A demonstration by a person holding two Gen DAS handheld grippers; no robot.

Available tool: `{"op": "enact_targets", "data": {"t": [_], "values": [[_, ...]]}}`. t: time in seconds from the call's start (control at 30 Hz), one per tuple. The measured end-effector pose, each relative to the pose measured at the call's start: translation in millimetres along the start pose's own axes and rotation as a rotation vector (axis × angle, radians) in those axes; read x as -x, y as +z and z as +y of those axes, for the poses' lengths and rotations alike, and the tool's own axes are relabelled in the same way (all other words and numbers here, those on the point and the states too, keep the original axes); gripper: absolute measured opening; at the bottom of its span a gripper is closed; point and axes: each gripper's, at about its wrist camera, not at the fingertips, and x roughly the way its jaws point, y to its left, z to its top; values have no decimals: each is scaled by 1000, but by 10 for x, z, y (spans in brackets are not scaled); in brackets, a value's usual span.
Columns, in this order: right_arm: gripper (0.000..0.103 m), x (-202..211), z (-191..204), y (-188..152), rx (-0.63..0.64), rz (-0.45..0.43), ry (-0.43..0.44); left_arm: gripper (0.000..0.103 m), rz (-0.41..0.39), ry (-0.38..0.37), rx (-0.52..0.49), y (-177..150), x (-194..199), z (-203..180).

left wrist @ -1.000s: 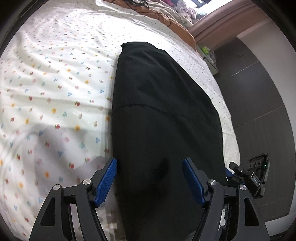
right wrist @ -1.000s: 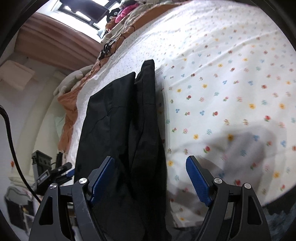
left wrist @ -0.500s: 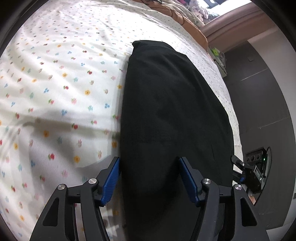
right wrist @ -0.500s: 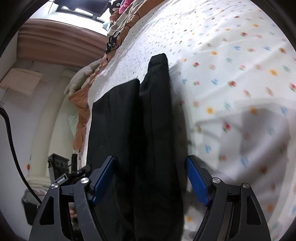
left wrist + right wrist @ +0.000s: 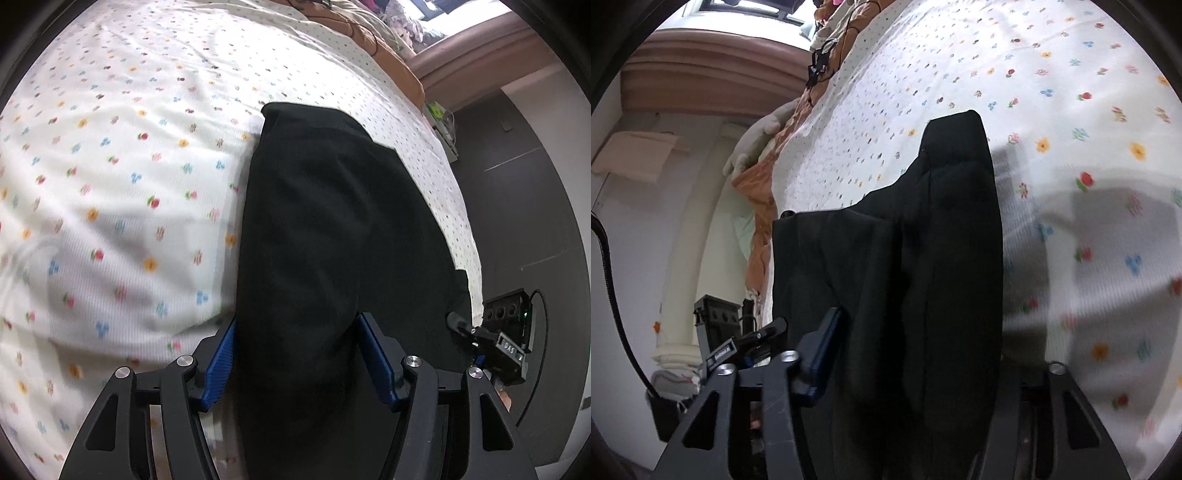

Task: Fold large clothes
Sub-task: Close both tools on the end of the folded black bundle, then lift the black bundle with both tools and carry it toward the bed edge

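The left claw [image 5: 299, 354] sits at the bottom centre of its view, jaws narrowed around the near end of the black garment [image 5: 332, 229]. The right claw [image 5: 916, 354], jaws just closing, has the garment's [image 5: 923, 258] thick fold between them; whether they press I cannot tell. The garment lies lengthwise on the flowered sheet [image 5: 129, 166].

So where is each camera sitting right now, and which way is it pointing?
Left wrist: on the left gripper, looking down along the black garment on the flowered sheet; blue fingers straddle the cloth.
Right wrist: on the right gripper, looking along the same garment; its jaws have just been closing, cloth between them.
Shared: garment, sheet, and each shows the other gripper at the bed's edge.
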Motion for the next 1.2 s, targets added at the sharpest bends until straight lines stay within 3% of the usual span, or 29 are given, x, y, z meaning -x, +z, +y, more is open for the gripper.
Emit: {"op": "enact_targets", "data": {"t": [0.17, 0.37, 0.53, 0.87, 1.2], "values": [[24, 51, 77, -62, 33, -10, -35, 48, -48, 6, -8, -60, 130, -52], [18, 286, 447, -190, 159, -79, -57, 29, -91, -12, -42, -190, 395, -216], [16, 511, 719, -314, 215, -133, -90, 24, -138, -11, -92, -277, 672, -472], [14, 1256, 1197, -810, 320, -268, -91, 17, -238, -81, -187, -732, 1285, -995], [13, 2156, 1317, -1148, 378, -420, -106, 17, -249, -180, -280, -1094, 1358, -1784]]}}
